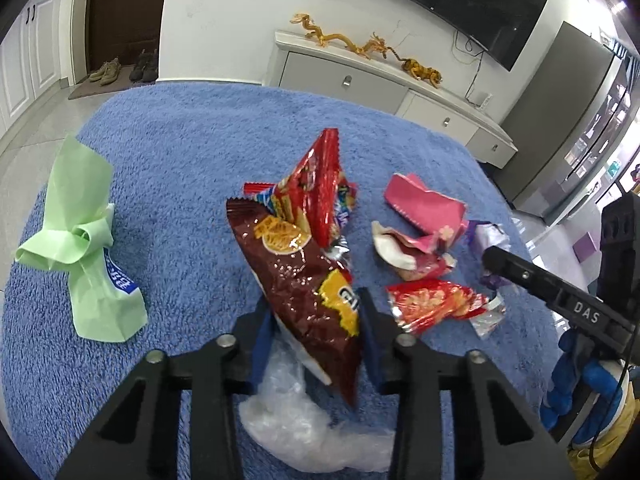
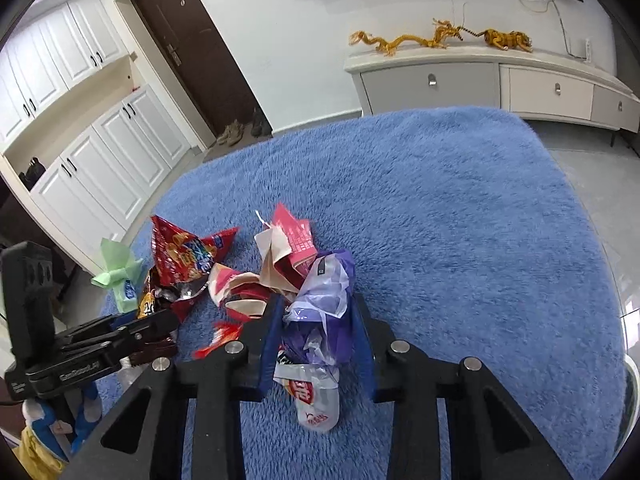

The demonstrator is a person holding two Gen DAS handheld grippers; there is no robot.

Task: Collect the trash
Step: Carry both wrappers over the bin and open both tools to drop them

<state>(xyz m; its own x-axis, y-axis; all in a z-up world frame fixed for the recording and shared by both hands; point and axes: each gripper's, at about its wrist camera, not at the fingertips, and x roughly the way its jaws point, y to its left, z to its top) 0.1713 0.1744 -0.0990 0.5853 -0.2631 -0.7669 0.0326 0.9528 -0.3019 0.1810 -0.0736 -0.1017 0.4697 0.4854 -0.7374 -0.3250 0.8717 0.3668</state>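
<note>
I've got the left gripper (image 1: 316, 316) pinching the brown chip bag (image 1: 304, 280) and the right gripper (image 2: 316, 320) pinching purple wrappers (image 2: 328, 292) over the blue rug (image 2: 460, 220), w/ red bags (image 1: 316, 184), pink scraps (image 1: 424, 208) & the far-left green paper (image 1: 84, 240) left, approx half done.

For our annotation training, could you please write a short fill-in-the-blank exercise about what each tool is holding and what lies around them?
1. The left tool is closed on a dark ____ snack bag.
2. The right tool grips a crumpled ____ and white wrapper.
3. All the trash lies on a fluffy ____ rug.
4. The knotted bag lying apart from the pile, on the left tool's side, is pale ____.

Missing words: brown; purple; blue; green
</note>
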